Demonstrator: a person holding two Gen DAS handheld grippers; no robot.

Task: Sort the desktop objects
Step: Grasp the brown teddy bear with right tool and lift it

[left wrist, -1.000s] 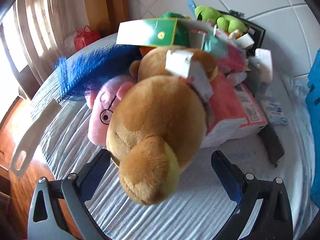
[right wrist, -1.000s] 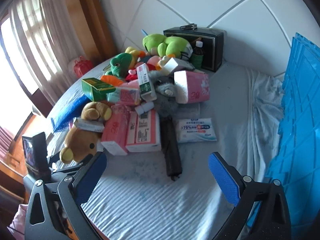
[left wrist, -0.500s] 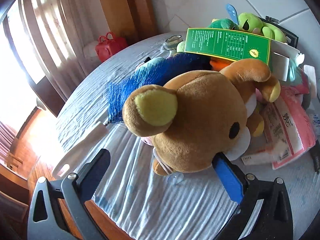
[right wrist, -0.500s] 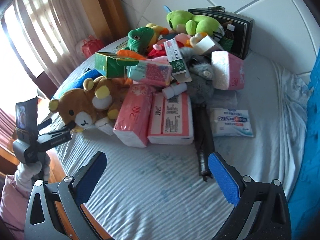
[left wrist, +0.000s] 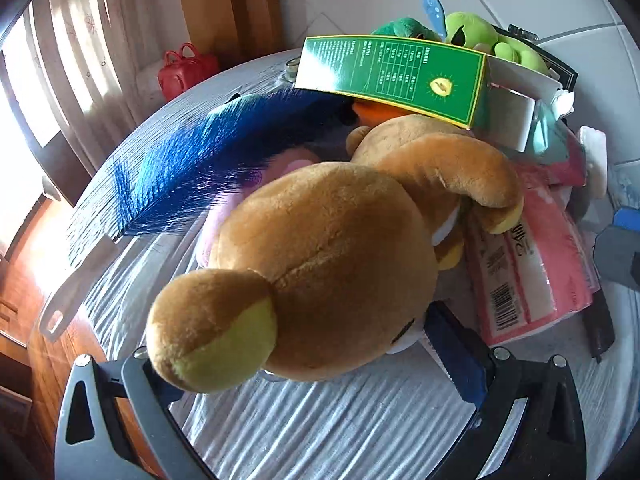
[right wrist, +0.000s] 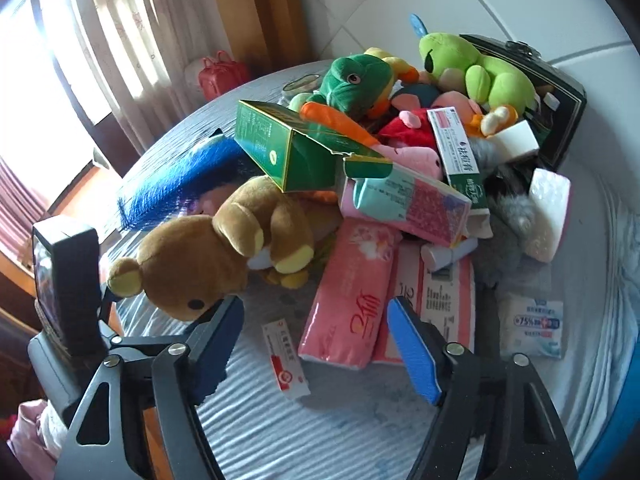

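A brown plush bear point(left wrist: 332, 264) fills the left wrist view, its head between the fingers of my left gripper point(left wrist: 304, 360), which is shut on it. The right wrist view shows the same bear point(right wrist: 208, 256) at the left edge of a pile of toys and boxes, with the left gripper's body point(right wrist: 68, 280) beside it. My right gripper point(right wrist: 316, 344) is open and empty, hovering over a small red-and-white box point(right wrist: 286, 364) and a pink tissue pack point(right wrist: 352, 296).
The pile holds a green box point(right wrist: 288, 148), a green frog plush point(right wrist: 352, 80), a lime plush point(right wrist: 476, 68), a blue feather duster point(right wrist: 180, 176), a wipes pack point(right wrist: 532, 328) and a black case point(right wrist: 560, 92). A blue crate wall is at the right edge.
The left gripper has closed on the bear's head and turned it. The right gripper has moved closer to the pile and lower, toward the pink packs and the small box.
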